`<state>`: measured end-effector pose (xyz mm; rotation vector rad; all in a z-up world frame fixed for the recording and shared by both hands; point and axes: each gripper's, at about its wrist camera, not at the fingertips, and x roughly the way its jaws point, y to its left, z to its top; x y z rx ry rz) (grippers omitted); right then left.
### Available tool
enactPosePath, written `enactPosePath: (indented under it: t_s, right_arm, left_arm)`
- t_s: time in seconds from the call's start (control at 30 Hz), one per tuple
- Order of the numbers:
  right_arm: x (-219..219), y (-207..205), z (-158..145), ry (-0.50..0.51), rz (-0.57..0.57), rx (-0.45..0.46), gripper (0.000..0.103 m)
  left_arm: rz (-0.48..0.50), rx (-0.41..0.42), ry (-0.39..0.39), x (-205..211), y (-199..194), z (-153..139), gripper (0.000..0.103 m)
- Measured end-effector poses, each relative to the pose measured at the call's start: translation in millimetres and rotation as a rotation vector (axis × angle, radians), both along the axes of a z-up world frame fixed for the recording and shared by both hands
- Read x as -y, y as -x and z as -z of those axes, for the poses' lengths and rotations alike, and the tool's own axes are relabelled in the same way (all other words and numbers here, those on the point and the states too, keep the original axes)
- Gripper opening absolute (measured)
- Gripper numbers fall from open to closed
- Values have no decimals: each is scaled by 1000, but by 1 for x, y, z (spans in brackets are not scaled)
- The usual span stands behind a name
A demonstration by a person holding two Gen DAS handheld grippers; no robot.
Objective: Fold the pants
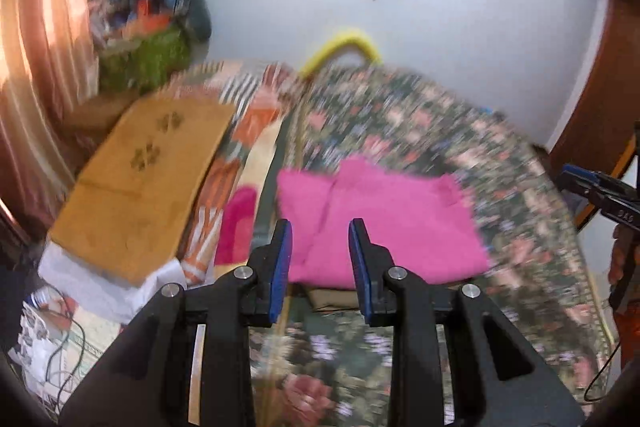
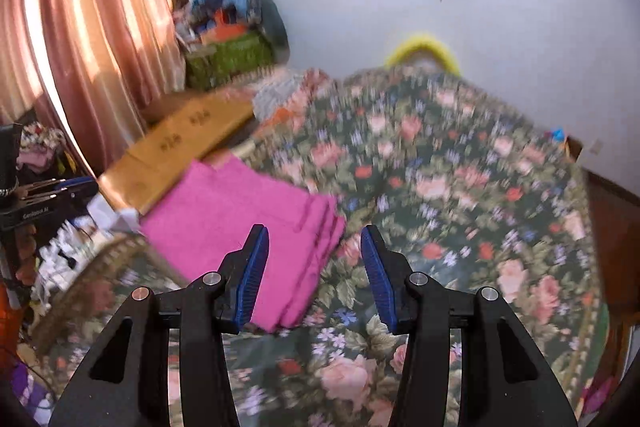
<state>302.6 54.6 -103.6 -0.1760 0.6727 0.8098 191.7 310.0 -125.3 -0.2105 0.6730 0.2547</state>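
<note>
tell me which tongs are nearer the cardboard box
Left. The left tongs hang over the pink pants, just right of the box; the right tongs are further right, past the pants' edge.

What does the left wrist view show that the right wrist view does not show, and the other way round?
Only the left wrist view: the left gripper up close, jaws apart and empty, and the right gripper at its right edge.

Only the right wrist view: the right gripper up close, jaws apart and empty, the left gripper at its left edge, and a wider stretch of the curtain.

Both: the folded pink pants lying on the floral bedspread, and the brown cardboard box beside it.
</note>
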Motion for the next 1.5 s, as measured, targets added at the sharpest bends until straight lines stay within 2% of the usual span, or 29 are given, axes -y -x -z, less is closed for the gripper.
enactPosePath:
  t_s: [0.2, 0.27, 0.37, 0.43, 0.53, 0.6, 0.77, 0.8, 0.9, 1.03, 1.17, 1.5]
  right_arm:
    - [27, 66, -72, -133, -14, 133, 44]
    - [33, 89, -90, -159, -25, 178, 44]
    - [46, 129, -115, -217, -42, 242, 44]
    - [55, 153, -129, -260, -56, 265, 44]
    - [66, 182, -140, -303, -62, 297, 45]
    - [72, 200, -145, -327, -60, 315, 53]
    - [82, 226, -145, -359, -36, 352, 67]
    - [84, 228, -144, -367, -32, 352, 73]
    - [88, 235, -143, -378, -8, 368, 83]
    - [90, 244, -140, -376, 13, 380, 91]
    - [92, 250, -136, -375, 41, 394, 103]
    - [102, 258, -131, -381, 85, 390, 103]
  left_arm:
    - [29, 156, -78, 59, 55, -79, 29]
    - [39, 222, -89, 78, 79, -104, 33]
    - [37, 307, -105, 100, 111, -129, 41]
    - [16, 355, -141, 118, 134, -143, 43]
    - [27, 402, -156, 140, 161, -155, 46]
    - [18, 429, -185, 153, 177, -161, 49]
    - [31, 487, -196, 175, 205, -166, 72]
    - [31, 492, -202, 179, 209, -165, 76]
    - [35, 499, -220, 190, 220, -163, 87]
    - [42, 499, -218, 197, 230, -158, 99]
    - [33, 508, -227, 202, 238, -155, 103]
    - [15, 493, -209, 202, 235, -148, 103]
